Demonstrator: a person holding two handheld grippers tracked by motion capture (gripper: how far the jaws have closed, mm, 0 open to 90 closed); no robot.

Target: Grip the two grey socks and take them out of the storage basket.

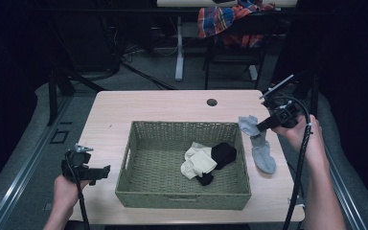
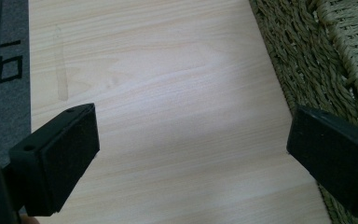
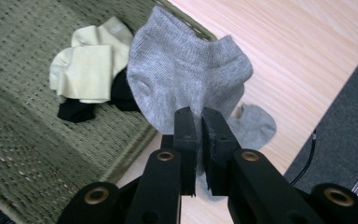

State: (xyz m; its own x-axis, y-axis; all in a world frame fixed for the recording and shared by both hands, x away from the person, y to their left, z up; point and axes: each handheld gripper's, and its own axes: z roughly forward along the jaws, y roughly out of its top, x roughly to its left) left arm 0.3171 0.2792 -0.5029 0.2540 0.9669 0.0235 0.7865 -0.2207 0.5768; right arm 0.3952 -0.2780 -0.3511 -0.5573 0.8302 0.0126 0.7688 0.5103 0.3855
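Down at my near left, my left gripper (image 1: 106, 170) hangs over the bare wooden table (image 1: 148, 103) with its jaws spread wide and nothing between them, just beside the left wall of the woven basket (image 1: 124, 184); inside that basket lie a cream sock (image 1: 199, 161) and a black sock (image 1: 224, 153), overlapping. Farther off on my right, my right gripper (image 3: 198, 127) has its jaws pinched tight on a grey sock (image 3: 182, 74), lifted beside the basket's right rim; another grey sock (image 1: 263, 153) lies flat on the table below it.
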